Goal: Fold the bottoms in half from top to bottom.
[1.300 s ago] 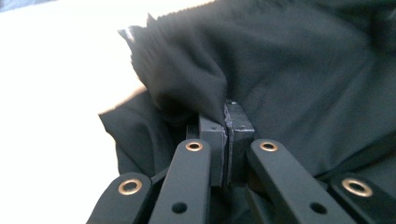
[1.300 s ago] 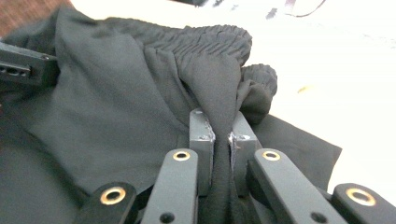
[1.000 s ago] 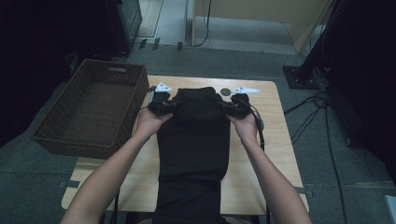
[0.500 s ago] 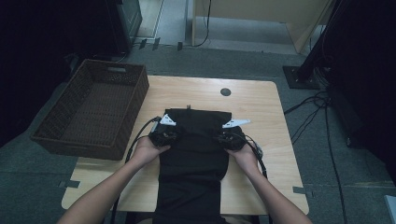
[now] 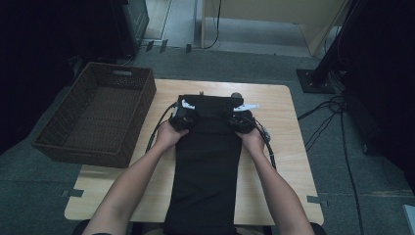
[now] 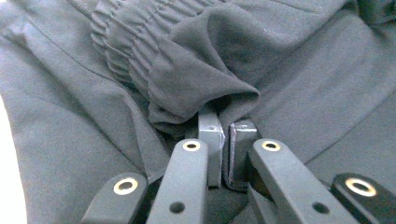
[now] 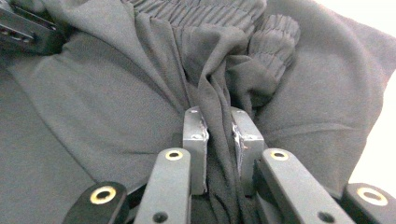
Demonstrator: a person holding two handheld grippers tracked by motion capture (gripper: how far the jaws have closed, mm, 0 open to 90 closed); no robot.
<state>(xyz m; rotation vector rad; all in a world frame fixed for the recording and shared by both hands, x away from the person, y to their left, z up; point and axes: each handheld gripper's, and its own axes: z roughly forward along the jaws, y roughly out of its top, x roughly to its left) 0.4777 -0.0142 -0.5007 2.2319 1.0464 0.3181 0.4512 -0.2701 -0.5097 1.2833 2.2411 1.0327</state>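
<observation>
A black garment [image 5: 205, 166] with an elastic waistband lies lengthwise on the wooden table [image 5: 279, 147] and hangs over the near edge. My left gripper [image 5: 185, 111] rests at its far left corner and my right gripper [image 5: 242, 113] at its far right corner. In the left gripper view the jaws [image 6: 224, 125] are shut on a fold of the garment [image 6: 201, 70] beside the waistband. In the right gripper view the jaws [image 7: 218, 119] have just been opening, and a bunched fold of the garment [image 7: 116, 102] still fills the gap between the pads.
A dark wicker basket [image 5: 98, 115] stands at the table's left side, partly over its edge. Cables trail from both grippers across the table. A small dark disc [image 5: 237, 96] lies near the far edge. Dark stands and cables are on the floor at right.
Both hands have come down with the garment's waistband end. A second ago that end was held up; now it lies spread on the table's far half.
</observation>
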